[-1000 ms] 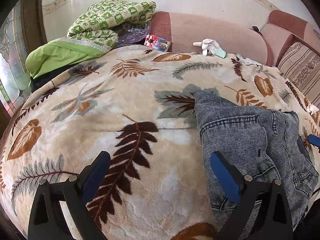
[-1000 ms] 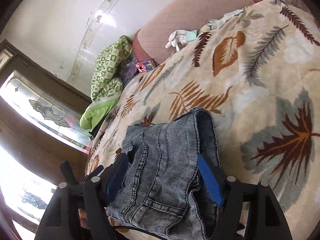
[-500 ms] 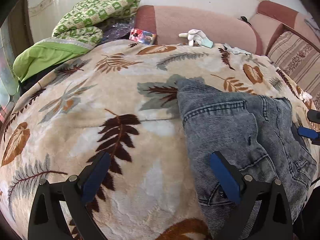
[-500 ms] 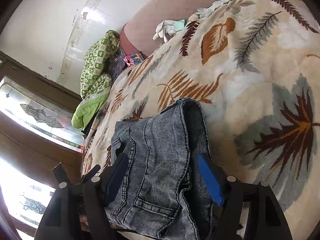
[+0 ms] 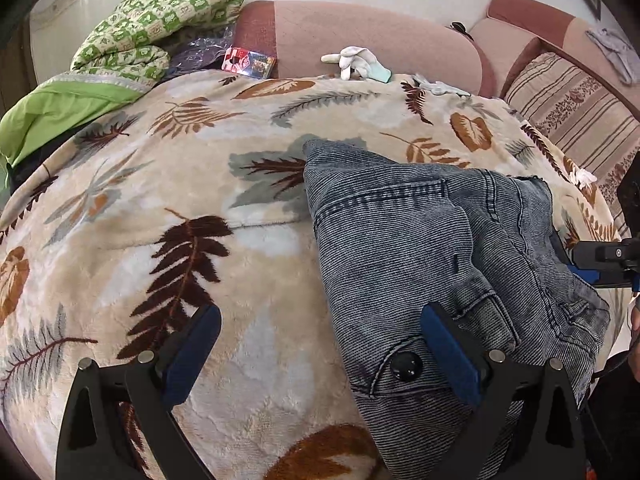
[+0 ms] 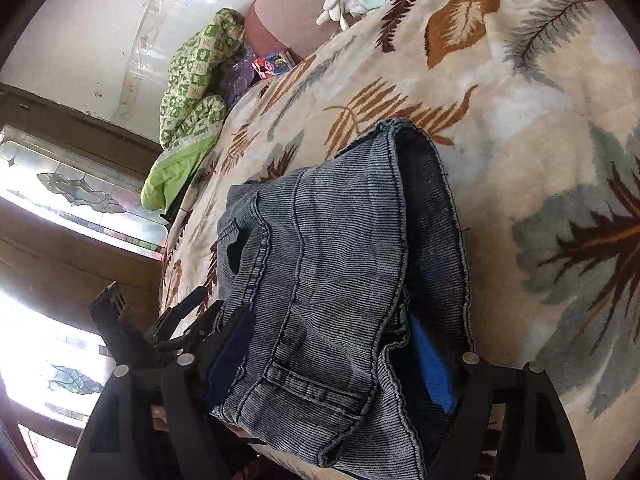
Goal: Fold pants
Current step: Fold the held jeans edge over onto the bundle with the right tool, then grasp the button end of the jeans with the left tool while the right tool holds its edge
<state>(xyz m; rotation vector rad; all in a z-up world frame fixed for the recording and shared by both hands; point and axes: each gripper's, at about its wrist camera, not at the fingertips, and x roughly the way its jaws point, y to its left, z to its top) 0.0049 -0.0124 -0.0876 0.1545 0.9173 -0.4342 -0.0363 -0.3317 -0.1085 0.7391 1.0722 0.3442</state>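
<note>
The grey-blue denim pants (image 5: pixel 432 240) lie folded in a thick bundle on a leaf-patterned blanket (image 5: pixel 168 200); they also show in the right wrist view (image 6: pixel 332 264). My left gripper (image 5: pixel 320 356) is open just above the bundle's near-left edge, its right pad (image 5: pixel 448 352) over the waistband button. My right gripper (image 6: pixel 332 356) is open with the bundle between its blue pads (image 6: pixel 432 364). It also shows at the right edge of the left wrist view (image 5: pixel 608 260).
A green patterned quilt (image 5: pixel 156 32) and green pillow (image 5: pixel 60 100) lie at the back left. A white glove (image 5: pixel 356 60) and a red packet (image 5: pixel 248 62) rest against the pink sofa back (image 5: pixel 380 36). A striped cushion (image 5: pixel 580 116) is at right.
Both grippers have moved closer over the pants; the bundle looks larger in both views. The right gripper's pads now straddle the bundle more deeply.
</note>
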